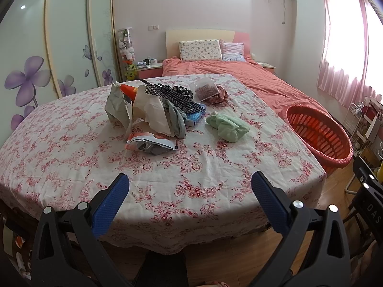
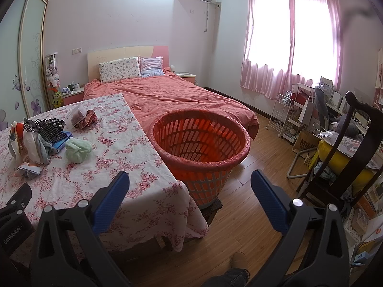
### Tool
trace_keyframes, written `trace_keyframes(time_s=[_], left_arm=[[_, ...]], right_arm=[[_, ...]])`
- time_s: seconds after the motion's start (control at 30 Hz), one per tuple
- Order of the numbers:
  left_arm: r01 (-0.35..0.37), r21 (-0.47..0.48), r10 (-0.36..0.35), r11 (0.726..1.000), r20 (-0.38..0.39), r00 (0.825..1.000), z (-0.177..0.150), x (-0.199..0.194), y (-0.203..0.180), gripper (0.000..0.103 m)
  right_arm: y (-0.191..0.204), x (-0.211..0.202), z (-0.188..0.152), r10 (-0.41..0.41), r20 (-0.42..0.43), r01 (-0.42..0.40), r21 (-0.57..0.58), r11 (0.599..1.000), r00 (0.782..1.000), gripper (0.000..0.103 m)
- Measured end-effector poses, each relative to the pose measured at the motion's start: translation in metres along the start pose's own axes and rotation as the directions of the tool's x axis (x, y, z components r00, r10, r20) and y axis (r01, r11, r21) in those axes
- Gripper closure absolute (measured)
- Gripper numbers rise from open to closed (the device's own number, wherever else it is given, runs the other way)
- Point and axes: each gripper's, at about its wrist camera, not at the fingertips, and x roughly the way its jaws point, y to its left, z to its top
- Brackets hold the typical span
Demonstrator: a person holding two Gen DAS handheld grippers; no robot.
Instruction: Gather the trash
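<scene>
Probably feather-light and crinkly, the crumpled pink-and-silver foil snack wrapper [image 1: 152, 143] lies at twelve o'clock from the left gripper [image 1: 190, 186]; pinch its puckered edge. Both grippers gape, empty, the right gripper [image 2: 190, 186] facing the orange slatted plastic basket [image 2: 201, 165].

Coral-quilted bed [image 2: 167, 95], pink curtains [image 2: 292, 38], wood floor [image 2: 251, 148]

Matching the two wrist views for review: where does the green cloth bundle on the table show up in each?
Left wrist: green cloth bundle right of centre, right of the clutter pile.
Right wrist: green cloth bundle at left, mid-height.
Shared landmark: orange basket, beyond the table's right edge.
</scene>
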Motion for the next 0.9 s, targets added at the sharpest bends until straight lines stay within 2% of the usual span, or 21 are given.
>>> trace_keyframes(time_s=[0.43, 0.57, 0.73, 0.9], left_arm=[[0.000, -0.018, 0.000, 1.000, -0.006, 1.000, 0.000, 0.004, 0.005, 0.002], [-0.010, -0.053, 0.010, 0.999, -0.009, 1.000, 0.002, 0.009, 0.023, 0.002], [-0.018, -0.118, 0.016, 0.993, -0.025, 1.000, 0.006, 0.021, 0.054, 0.002], [-0.045, -0.167, 0.043, 0.985, -0.018, 0.999, 0.010, 0.030, 0.087, 0.002]], right_arm=[[0.004, 0.005, 0.004, 0.017, -0.010, -0.017, 0.000, 1.000, 1.000, 0.004], [0.018, 0.012, 0.009, 0.062, -0.008, -0.062, -0.022, 0.998, 0.998, 0.004], [0.054, 0.023, 0.020, 0.151, -0.012, -0.151, -0.056, 0.987, 0.989, 0.004], [0.093, 0.047, 0.031, 0.281, -0.053, -0.284, -0.064, 0.957, 0.958, 0.005]])
